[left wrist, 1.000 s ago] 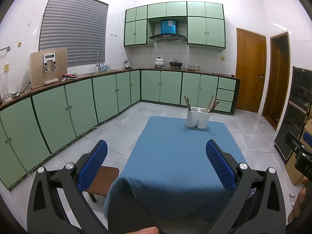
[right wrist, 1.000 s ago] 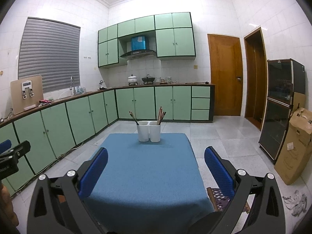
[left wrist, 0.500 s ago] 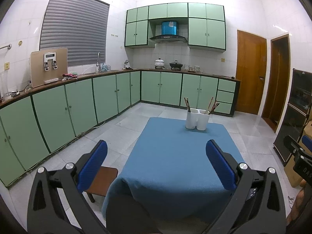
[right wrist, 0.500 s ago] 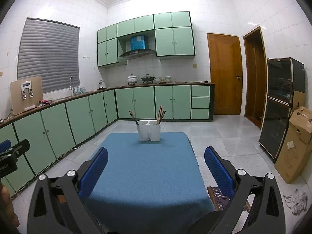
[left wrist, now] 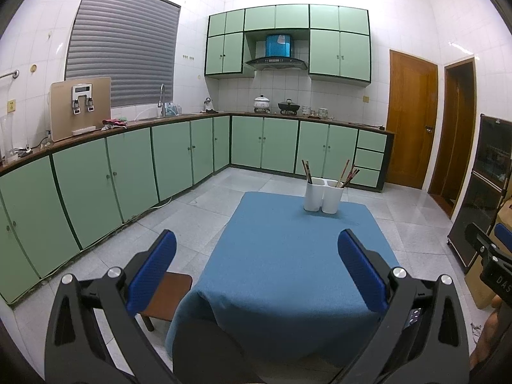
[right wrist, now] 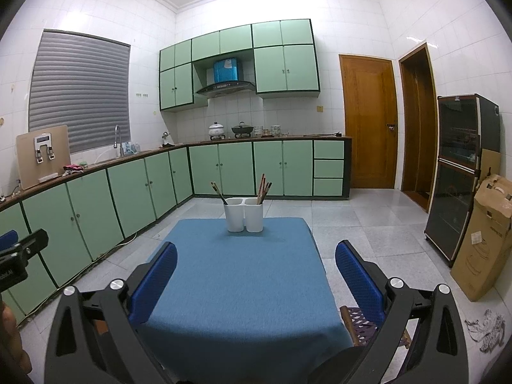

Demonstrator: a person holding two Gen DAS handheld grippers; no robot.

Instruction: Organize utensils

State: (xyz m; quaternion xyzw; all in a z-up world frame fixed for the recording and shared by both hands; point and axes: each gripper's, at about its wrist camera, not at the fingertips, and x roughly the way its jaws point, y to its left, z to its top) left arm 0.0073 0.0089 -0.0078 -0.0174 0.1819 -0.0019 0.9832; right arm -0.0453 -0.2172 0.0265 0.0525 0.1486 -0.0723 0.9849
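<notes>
Your left gripper [left wrist: 256, 249] is spread wide w/ nothing between the blue pads [left wrist: 153, 268], hovering over the near end of the blue tablecloth [left wrist: 288, 256]. Right gripper [right wrist: 256, 262] is the same deal, wide open and empty above that near end. The white two-compartment utensil holder [right wrist: 244, 214] sits upright at the cloth's far end, well apart from both grippers. Its left cup has a couple of dark chopsticks [right wrist: 219, 193]; the right cup has a bunch of brown chopsticks [right wrist: 263, 188]. A wooden stool [left wrist: 166, 297] pokes out just beside the cloth's near-left corner.
</notes>
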